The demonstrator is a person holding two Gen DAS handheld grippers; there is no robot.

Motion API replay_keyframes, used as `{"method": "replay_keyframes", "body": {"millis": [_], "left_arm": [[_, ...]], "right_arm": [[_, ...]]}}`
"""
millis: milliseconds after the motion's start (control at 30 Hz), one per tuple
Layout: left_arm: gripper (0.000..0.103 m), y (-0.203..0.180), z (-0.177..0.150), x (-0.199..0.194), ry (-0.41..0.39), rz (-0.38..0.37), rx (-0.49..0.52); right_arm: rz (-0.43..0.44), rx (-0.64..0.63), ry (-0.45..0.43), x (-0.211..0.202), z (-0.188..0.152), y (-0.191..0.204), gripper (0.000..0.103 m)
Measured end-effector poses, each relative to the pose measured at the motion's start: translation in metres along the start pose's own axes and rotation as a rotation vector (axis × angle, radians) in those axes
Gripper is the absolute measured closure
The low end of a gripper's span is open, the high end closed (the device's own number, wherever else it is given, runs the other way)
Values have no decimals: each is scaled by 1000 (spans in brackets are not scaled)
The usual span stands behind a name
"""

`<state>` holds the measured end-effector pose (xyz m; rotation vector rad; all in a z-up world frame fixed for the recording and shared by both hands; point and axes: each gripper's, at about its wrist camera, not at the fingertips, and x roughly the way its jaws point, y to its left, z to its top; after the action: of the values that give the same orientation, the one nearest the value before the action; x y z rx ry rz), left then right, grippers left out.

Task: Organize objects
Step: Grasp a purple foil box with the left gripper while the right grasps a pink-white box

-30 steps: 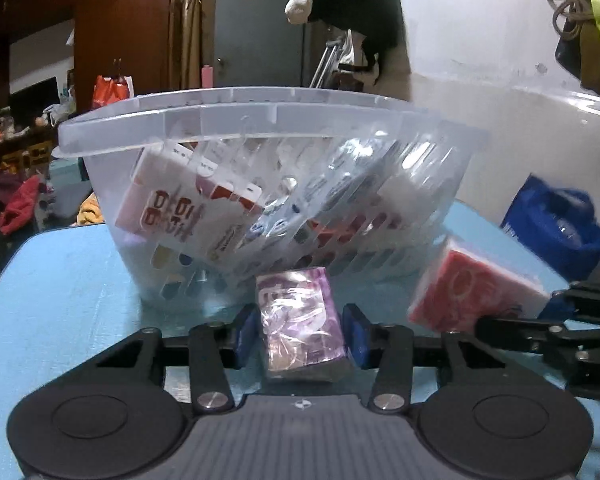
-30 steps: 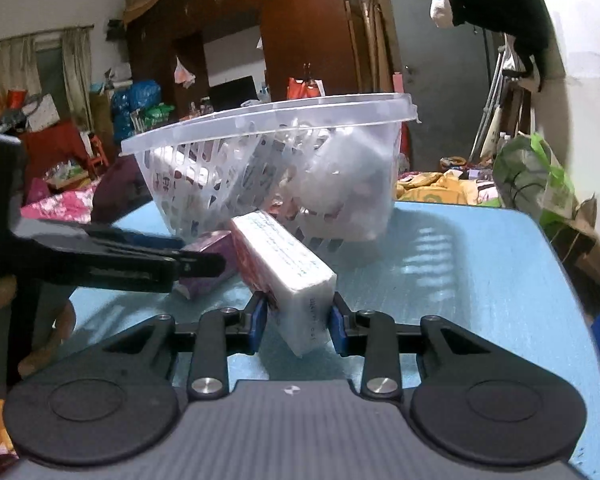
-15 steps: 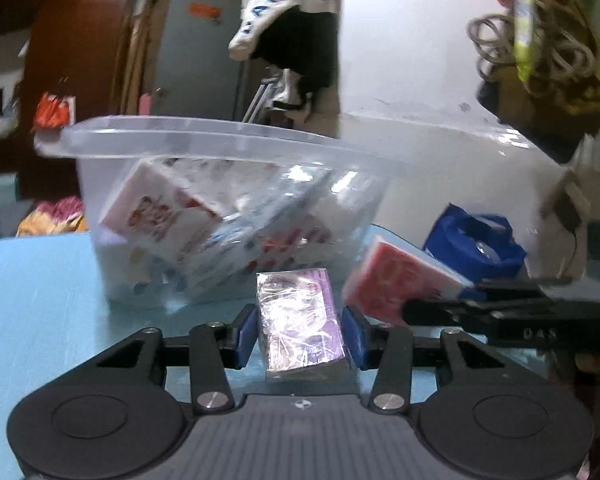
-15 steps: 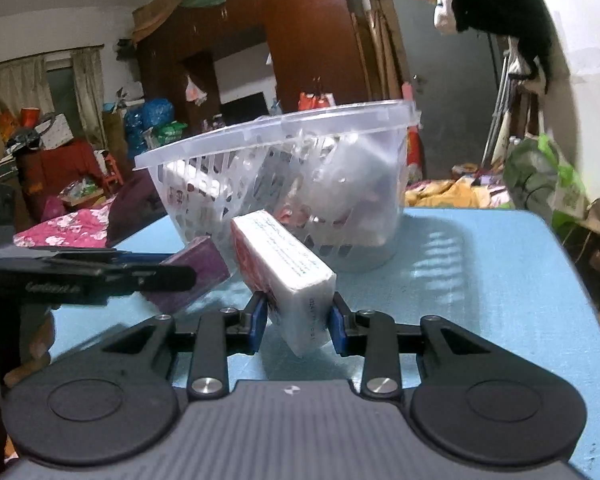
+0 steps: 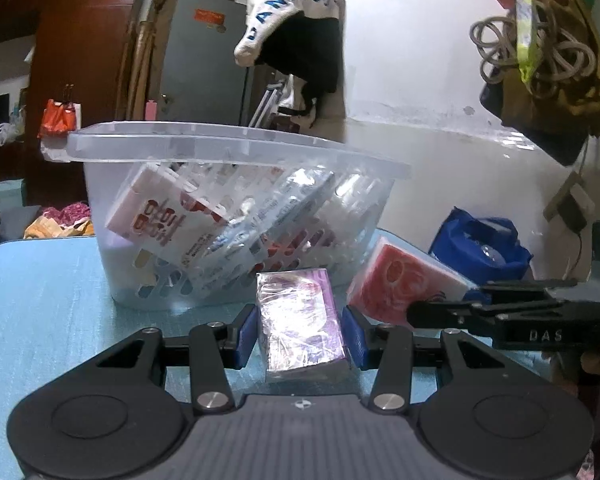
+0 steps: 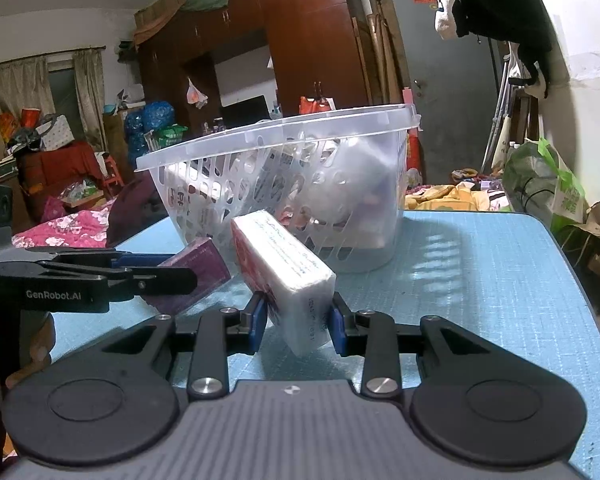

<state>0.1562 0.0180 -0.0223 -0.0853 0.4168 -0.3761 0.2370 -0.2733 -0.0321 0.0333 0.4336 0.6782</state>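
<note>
The purple tissue pack (image 5: 300,316) was seen clamped in the left gripper (image 5: 300,334) at lower centre; its wrapper print was lost to glare. The red-and-white tissue pack (image 6: 286,270), clamped in the right gripper (image 6: 296,322), showed its patterned face only in the left view. The slotted basket (image 5: 236,148) behind blurred its contents.

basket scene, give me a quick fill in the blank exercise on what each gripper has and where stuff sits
1. The left gripper is shut on a pack wrapped in ____ film.
2. The right gripper is shut on the red and ____ tissue pack.
3. The clear basket stands on a ____ table.
4. Both held packs are still ____ the basket.

Missing words: purple; white; blue; outside
</note>
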Motion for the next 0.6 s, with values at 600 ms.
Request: {"method": "replay_keyframes", "body": {"millis": [600], "left_arm": [[53, -5, 0, -1, -16, 10, 19]], "right_arm": [[-4, -16, -17, -3, 0, 2, 67]]}}
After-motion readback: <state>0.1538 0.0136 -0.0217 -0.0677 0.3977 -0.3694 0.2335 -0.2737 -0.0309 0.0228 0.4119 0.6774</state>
